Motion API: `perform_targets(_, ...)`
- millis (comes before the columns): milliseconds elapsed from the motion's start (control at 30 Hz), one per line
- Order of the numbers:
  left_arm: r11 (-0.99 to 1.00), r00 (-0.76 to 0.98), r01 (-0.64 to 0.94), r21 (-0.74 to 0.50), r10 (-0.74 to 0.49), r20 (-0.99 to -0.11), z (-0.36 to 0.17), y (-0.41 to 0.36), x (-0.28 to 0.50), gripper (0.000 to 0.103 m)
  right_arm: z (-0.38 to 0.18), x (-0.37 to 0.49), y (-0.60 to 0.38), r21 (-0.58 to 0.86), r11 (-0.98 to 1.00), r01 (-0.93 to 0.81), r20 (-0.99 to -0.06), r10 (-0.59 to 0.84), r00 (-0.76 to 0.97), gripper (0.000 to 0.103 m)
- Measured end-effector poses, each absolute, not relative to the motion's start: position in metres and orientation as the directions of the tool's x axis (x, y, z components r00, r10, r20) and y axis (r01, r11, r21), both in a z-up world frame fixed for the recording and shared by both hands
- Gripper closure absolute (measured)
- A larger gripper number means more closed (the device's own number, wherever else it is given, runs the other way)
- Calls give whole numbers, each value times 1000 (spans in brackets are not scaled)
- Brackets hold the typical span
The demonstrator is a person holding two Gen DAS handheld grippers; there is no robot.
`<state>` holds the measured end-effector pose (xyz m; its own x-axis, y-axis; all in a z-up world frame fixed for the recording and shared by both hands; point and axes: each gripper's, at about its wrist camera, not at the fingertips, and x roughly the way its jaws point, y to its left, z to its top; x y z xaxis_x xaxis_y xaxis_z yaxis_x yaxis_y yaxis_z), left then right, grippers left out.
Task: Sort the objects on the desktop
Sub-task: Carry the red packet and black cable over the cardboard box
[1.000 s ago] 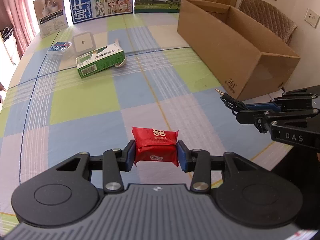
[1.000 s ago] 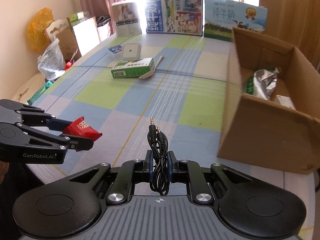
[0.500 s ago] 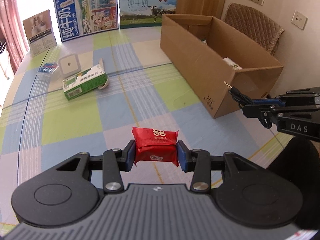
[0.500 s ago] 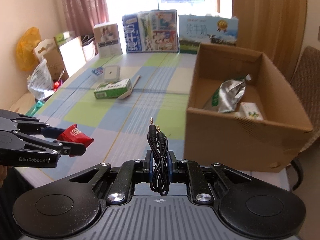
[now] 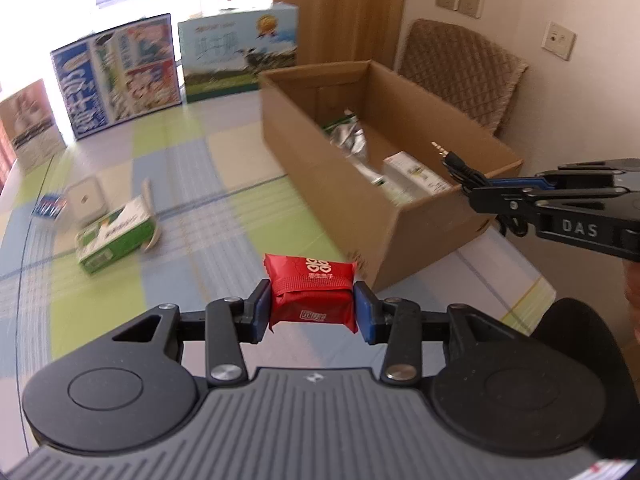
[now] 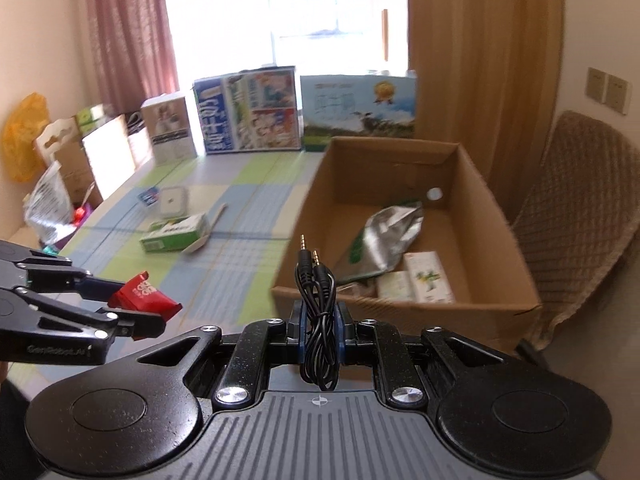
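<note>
My left gripper (image 5: 313, 309) is shut on a red snack packet (image 5: 312, 293), held in the air above the checked tablecloth in front of the cardboard box (image 5: 336, 200). My right gripper (image 6: 319, 332) is shut on a coiled black audio cable (image 6: 318, 312), whose two jack plugs stick up just before the box's near wall (image 6: 400, 314). Seen from the right wrist, the left gripper (image 6: 132, 312) with the red packet (image 6: 144, 294) hangs at the lower left. Seen from the left wrist, the right gripper (image 5: 480, 192) with the cable (image 5: 460, 168) reaches in over the box's near right corner.
The box holds a silver foil bag (image 6: 392, 236) and small white cartons (image 6: 428, 276). A green carton (image 5: 116, 236), a white square box (image 5: 86, 198) and a blue packet (image 5: 48, 208) lie far left on the table. Milk cases (image 6: 248, 112) stand at the back; a woven chair (image 6: 576, 216) stands right.
Both grippers have risen and moved toward the cardboard box, so its inside now shows in both views. Each keeps its hold on its object.
</note>
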<state>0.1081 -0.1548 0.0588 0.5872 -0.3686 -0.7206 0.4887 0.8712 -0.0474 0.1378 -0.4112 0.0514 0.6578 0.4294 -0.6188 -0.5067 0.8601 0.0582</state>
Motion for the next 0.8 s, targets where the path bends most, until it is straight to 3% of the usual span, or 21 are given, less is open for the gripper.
perform_targets(800, 797, 583, 604, -1, -443, -681, 84, -251, 151, 66, 56, 204, -455, 63, 904, -423, -596, 374, 711, 92)
